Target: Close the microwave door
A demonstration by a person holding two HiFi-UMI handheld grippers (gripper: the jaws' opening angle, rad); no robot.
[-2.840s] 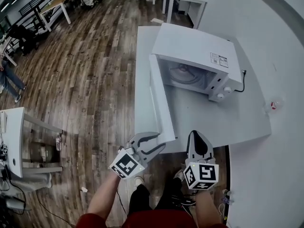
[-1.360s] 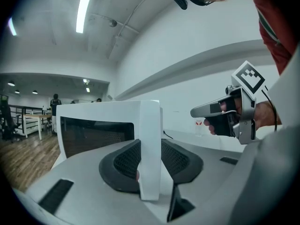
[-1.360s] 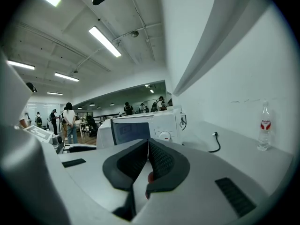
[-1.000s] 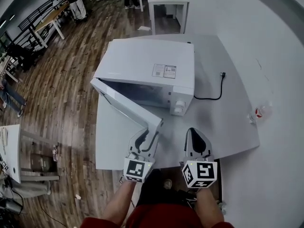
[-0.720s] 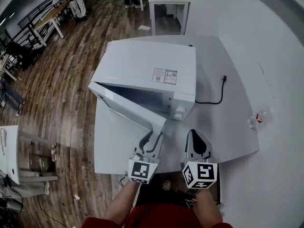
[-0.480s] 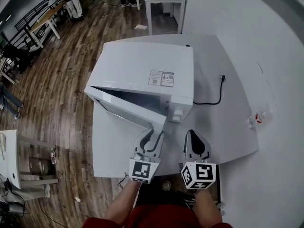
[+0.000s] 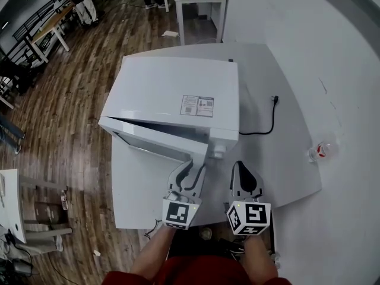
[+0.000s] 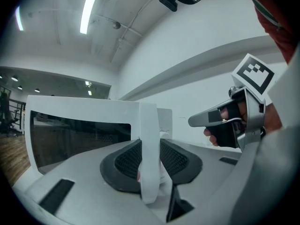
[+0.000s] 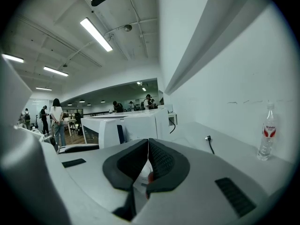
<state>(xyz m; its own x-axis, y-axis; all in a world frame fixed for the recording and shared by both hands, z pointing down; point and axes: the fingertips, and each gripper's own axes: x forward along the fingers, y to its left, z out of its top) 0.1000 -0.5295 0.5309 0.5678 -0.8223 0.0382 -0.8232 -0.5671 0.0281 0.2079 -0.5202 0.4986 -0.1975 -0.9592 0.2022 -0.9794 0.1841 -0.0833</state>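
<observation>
1. Swinging the door (image 7: 155,142) shut looks nearly done; it hangs slightly ajar on the microwave (image 7: 172,91), right ahead of the left gripper (image 7: 192,166)
2. Left gripper's jaws sit partly apart, pinching the door's free edge between the pads. Right gripper (image 7: 244,170), just beside it, is closed up with nothing in it
3. I'd push straight in toward the front panel, let go before the edge meets the frame, then nudge till it latches
4. Count: one microwave, one door, one table (image 7: 285,159), one bottle (image 7: 321,151) way off right of the right gripper, one power cord (image 7: 265,123), two grippers
</observation>
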